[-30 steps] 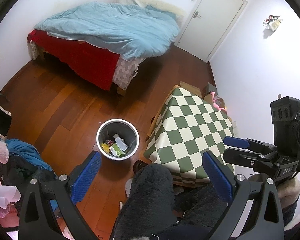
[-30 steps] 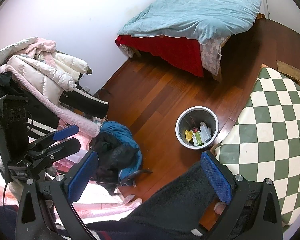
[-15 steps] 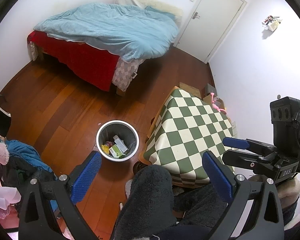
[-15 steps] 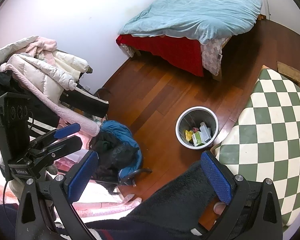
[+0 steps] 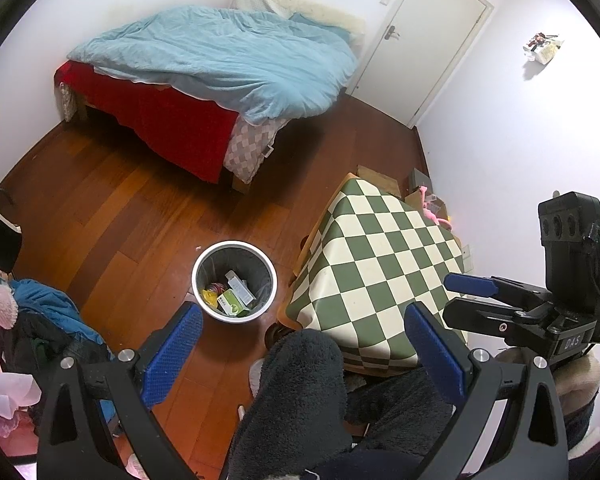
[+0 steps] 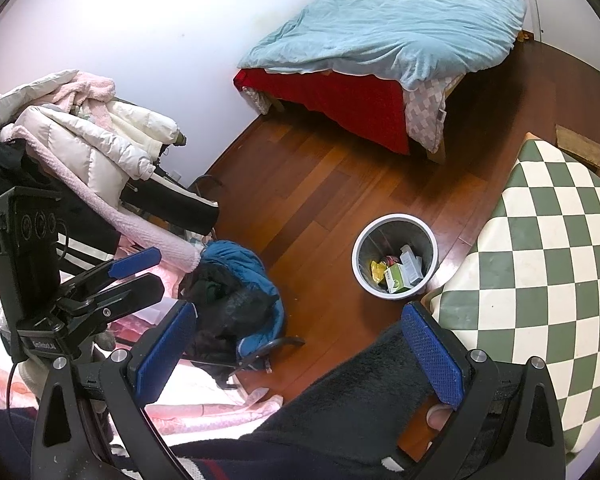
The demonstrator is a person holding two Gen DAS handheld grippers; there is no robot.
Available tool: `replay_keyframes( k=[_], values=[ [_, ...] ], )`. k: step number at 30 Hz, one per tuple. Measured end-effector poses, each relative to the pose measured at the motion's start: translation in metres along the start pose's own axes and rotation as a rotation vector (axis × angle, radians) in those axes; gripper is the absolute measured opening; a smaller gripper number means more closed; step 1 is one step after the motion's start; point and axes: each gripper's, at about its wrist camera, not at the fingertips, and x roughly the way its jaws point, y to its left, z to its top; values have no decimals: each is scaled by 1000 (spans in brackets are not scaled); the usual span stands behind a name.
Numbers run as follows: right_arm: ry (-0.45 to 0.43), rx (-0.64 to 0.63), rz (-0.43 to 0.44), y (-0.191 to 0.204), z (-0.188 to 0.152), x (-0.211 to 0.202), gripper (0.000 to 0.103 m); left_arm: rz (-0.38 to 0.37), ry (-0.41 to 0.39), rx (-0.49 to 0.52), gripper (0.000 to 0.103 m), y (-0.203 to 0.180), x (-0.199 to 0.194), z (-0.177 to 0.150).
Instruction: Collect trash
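Both grippers are held high over the room, and neither has anything in it: the left gripper (image 5: 302,346) spread wide, the right gripper (image 6: 300,350) just as wide. Down on the wooden floor, the trash bin (image 5: 235,282) stands just beside the checkered table (image 5: 384,268), with a green box (image 6: 396,277), a white box and a yellow wrapper lying at the bottom. The table top looks bare from here, so I'd judge the collecting close to finished. To finish well, sweep the cameras slowly across the floor near the clothes pile (image 6: 236,300) for stray scraps, fingers spread and ready, before dropping low.
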Motion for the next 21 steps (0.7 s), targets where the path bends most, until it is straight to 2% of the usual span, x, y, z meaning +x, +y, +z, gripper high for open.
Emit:
replay_keyframes(
  k=[21],
  values=[
    [14, -13, 5, 3, 0, 1, 103, 8, -5, -5, 103, -2, -4, 2]
  ],
)
